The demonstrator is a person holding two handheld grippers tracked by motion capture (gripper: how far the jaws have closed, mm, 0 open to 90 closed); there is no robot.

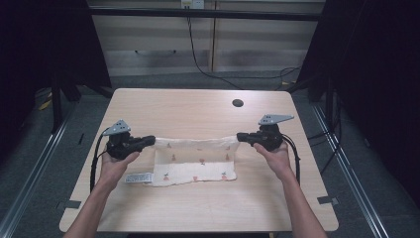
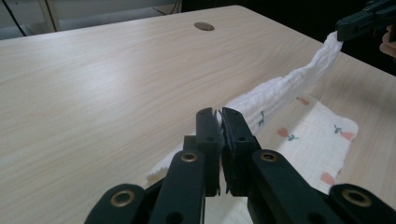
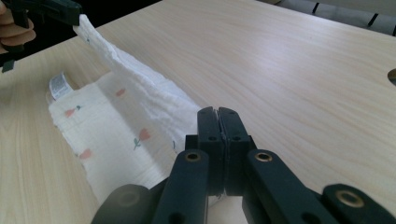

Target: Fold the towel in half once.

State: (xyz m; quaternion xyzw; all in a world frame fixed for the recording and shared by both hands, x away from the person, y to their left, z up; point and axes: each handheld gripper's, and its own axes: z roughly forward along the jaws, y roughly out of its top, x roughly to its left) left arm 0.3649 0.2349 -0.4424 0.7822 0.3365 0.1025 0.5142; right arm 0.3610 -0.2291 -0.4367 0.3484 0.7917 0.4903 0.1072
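A light wooden table [image 1: 198, 109] fills the middle of the high view, with a small round cable hole [image 1: 237, 103] near its far edge and a pale cabinet [image 1: 208, 39] standing behind it on the grey floor.

Across the near half of the table lies a white muslin cloth [image 1: 195, 166] printed with small red and green flowers. Its far edge is lifted clear of the wood and stretched into a taut, bunched band between the two tools, while the near part lies flat on the tabletop. A white care label [image 1: 138, 178] sticks out from the cloth's near left corner, resting on the wood (its print is too small to read).

The left gripper [image 1: 146, 141] is held in the person's left hand [image 1: 115, 166] at the cloth's far left corner. In the left gripper view its jaws stand clenched on that corner, the fabric bunching out just past the tips.

The right gripper [image 1: 240, 136] sits in the right hand [image 1: 275, 157] at the far right corner. In the right gripper view its jaws are pressed together with the cloth's edge pinched between them, and the band rises from there toward the other tool.
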